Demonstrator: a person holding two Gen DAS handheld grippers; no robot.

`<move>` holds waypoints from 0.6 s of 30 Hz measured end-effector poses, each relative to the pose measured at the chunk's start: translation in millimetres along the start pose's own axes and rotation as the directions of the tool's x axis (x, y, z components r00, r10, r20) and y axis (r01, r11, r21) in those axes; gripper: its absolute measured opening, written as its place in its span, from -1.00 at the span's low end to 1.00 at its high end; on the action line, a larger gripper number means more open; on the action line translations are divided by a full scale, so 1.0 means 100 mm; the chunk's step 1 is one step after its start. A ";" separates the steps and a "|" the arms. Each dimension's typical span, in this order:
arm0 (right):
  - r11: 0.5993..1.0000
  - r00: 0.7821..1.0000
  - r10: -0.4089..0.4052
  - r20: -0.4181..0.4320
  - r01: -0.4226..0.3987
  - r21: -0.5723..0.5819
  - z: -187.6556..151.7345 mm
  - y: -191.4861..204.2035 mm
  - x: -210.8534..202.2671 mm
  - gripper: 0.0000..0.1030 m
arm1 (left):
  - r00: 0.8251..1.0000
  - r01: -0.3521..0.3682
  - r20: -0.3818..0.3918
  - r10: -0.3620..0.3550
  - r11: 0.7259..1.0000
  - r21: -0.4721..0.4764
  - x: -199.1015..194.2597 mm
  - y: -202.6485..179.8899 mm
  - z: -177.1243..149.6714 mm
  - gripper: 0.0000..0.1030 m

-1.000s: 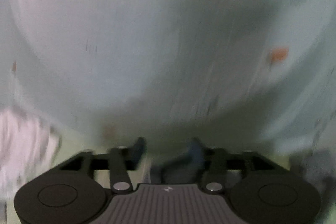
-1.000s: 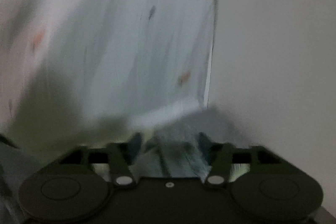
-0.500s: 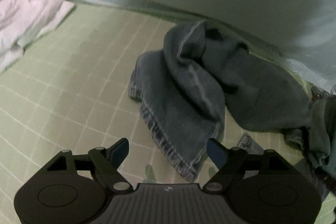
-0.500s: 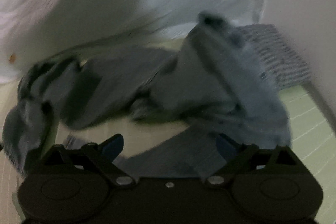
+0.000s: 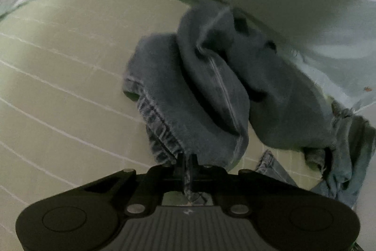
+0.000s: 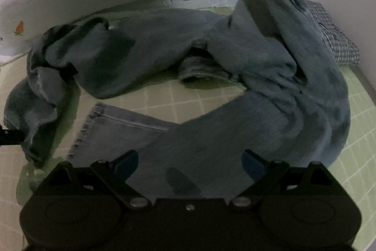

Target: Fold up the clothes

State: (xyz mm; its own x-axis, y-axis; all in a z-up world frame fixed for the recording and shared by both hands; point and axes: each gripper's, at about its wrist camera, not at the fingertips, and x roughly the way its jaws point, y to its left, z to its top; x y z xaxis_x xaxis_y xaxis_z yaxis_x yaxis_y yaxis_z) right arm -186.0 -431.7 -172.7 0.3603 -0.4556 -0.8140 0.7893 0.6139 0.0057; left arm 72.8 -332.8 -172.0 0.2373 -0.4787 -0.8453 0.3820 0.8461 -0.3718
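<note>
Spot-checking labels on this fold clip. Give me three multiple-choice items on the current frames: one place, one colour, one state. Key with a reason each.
1. Where does the checked cloth lie, as the right wrist view shows it?
A. behind the jeans at the right edge
B. under the left claw
C. on top of the white garment

2. What colour is the gridded sheet under the jeans?
A. red
B. pale green
C. black

3. How do the two claws stand?
A. both wide open
B. left claw shut on the jeans' hem, right claw open
C. right shut on the checked cloth, left open

Key:
1 A, it shows past the bunched denim, by the wall.
2 B, light green with white lines in both views.
3 B, frayed denim is pinched between the closed left fingers; the right blue pads stand apart over a trouser leg, not pressing it.
</note>
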 end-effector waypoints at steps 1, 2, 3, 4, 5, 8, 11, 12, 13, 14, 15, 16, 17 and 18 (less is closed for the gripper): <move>1.000 1.000 0.005 0.008 -0.005 0.004 0.00 0.07 -0.01 0.86 | 1.000 -0.007 0.005 0.007 1.000 -0.002 -0.08 0.09 0.01 -0.95; 1.000 1.000 0.016 0.017 -0.016 0.009 0.01 0.15 -0.02 0.86 | 1.000 -0.014 0.010 0.014 1.000 -0.006 -0.17 0.19 0.03 -0.95; 0.999 0.999 0.035 0.028 -0.036 0.016 0.01 0.24 -0.04 0.86 | 1.000 -0.019 0.012 0.019 1.000 -0.015 -0.25 0.30 0.04 -0.95; 0.998 0.998 0.056 0.040 -0.057 0.023 0.01 0.32 -0.06 0.86 | 1.000 -0.018 0.009 0.018 0.999 -0.028 -0.33 0.41 0.05 -0.95; 0.996 0.995 0.083 0.049 -0.084 0.030 0.01 0.41 -0.06 0.86 | 1.000 -0.015 0.003 0.015 0.999 -0.043 -0.41 0.53 0.07 -0.95; 0.978 0.979 0.194 0.060 -0.198 0.060 0.01 0.74 -0.07 0.86 | 1.000 -0.004 -0.018 0.002 0.997 -0.078 -0.60 0.82 0.06 -0.95; 0.941 0.945 0.321 0.065 -0.326 0.090 -0.03 1.13 -0.07 0.86 | 0.999 0.001 -0.040 -0.004 0.997 -0.079 -0.76 1.06 0.02 -0.95; 0.925 0.930 0.361 0.062 -0.366 0.102 -0.05 1.25 -0.06 0.86 | 0.999 0.002 -0.049 -0.006 0.997 -0.073 -0.81 1.12 0.01 -0.95; 0.906 0.914 0.402 0.054 -0.406 0.117 -0.08 1.39 -0.04 0.86 | 0.998 0.004 -0.057 -0.008 0.998 -0.066 -0.85 1.19 0.00 -0.95; 0.892 0.901 0.431 0.041 -0.432 0.129 -0.11 1.51 -0.01 0.86 | 0.998 0.006 -0.066 -0.010 0.998 -0.060 -0.90 1.26 0.00 -0.95; 0.878 0.889 0.458 0.028 -0.457 0.141 -0.14 1.63 0.02 0.86 | 0.997 0.008 -0.075 -0.012 0.999 -0.053 -0.95 1.32 -0.01 -0.95; 0.866 0.877 0.480 0.016 -0.477 0.151 -0.18 1.75 0.05 0.86 | 0.996 0.008 -0.083 -0.012 0.999 -0.045 -0.98 1.38 -0.01 -0.95; 0.857 0.868 0.496 0.004 -0.491 0.158 -0.21 1.84 0.08 0.84 | 0.996 0.008 -0.089 -0.010 0.999 -0.033 -1.00 1.43 -0.01 -0.95; 0.849 0.860 0.510 -0.009 -0.502 0.164 -0.24 1.93 0.11 0.83 | 0.995 0.007 -0.095 -0.009 1.000 -0.021 -1.02 1.47 -0.01 -0.95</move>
State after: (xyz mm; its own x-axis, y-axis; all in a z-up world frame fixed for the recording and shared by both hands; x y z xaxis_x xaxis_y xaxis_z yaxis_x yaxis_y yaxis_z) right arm -41.4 -302.7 -194.0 0.7085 -0.0730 -0.7020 0.5708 0.6443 0.5091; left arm 104.0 -159.9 -140.3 0.1481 -0.4615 -0.8747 0.3647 0.8476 -0.3855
